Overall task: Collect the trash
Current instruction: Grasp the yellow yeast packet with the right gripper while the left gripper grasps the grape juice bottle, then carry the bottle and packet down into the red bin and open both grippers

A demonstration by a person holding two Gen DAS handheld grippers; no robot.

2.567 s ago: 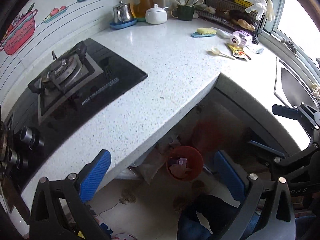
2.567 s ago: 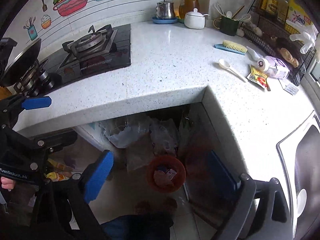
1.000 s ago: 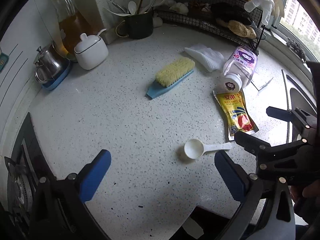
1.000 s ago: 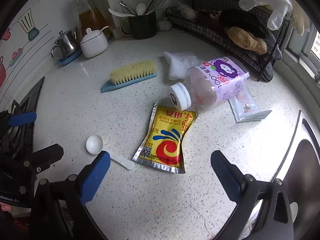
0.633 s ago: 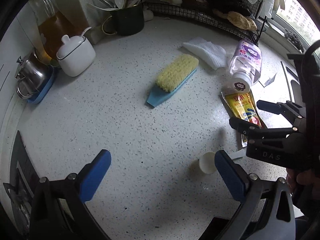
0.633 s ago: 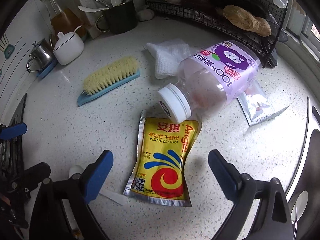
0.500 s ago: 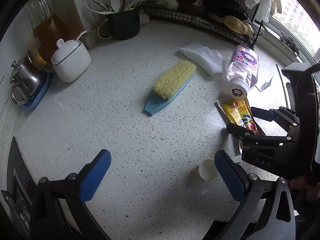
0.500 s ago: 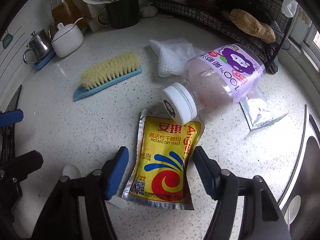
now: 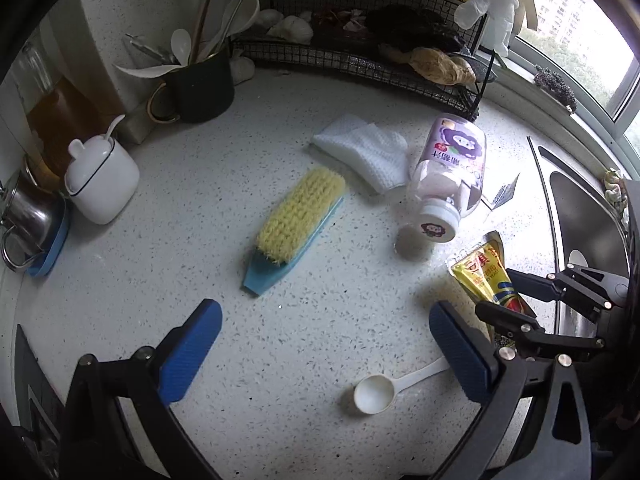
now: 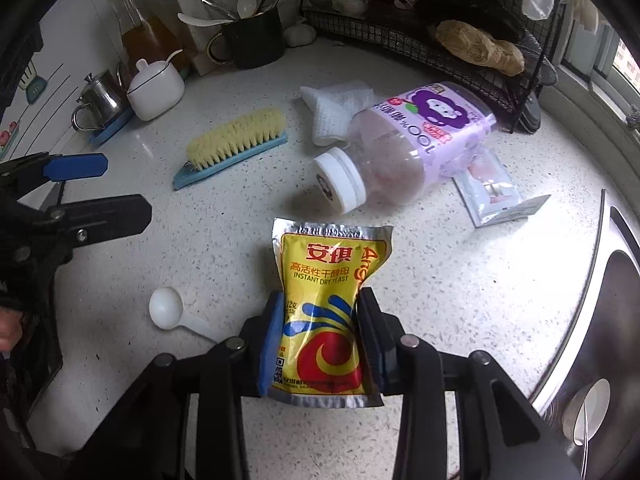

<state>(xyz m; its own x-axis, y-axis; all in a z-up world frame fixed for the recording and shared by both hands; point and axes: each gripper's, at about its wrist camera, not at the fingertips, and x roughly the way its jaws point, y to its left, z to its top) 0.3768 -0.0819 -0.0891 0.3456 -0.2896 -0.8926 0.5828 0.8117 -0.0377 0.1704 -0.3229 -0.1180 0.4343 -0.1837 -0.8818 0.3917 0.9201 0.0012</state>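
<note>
On the speckled bench [image 9: 168,240] a scrub brush [image 9: 296,224] lay at centre, a white sugar pot [image 9: 102,184] at nine o'clock, a utensil mug [image 9: 204,84] at eleven.

A white speckled counter [image 9: 200,216] meets a white wall [image 9: 132,12] at the back. A window [image 9: 584,36] on the right lets in daylight above a steel sink [image 9: 580,216], beside a black wire rack [image 9: 360,56].

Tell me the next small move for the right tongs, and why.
Probably finish squeezing, then lift. The right tongs are closing with the yellow yeast packet between the pads, buckled at the sides, still low over the counter beside the bottle.
</note>
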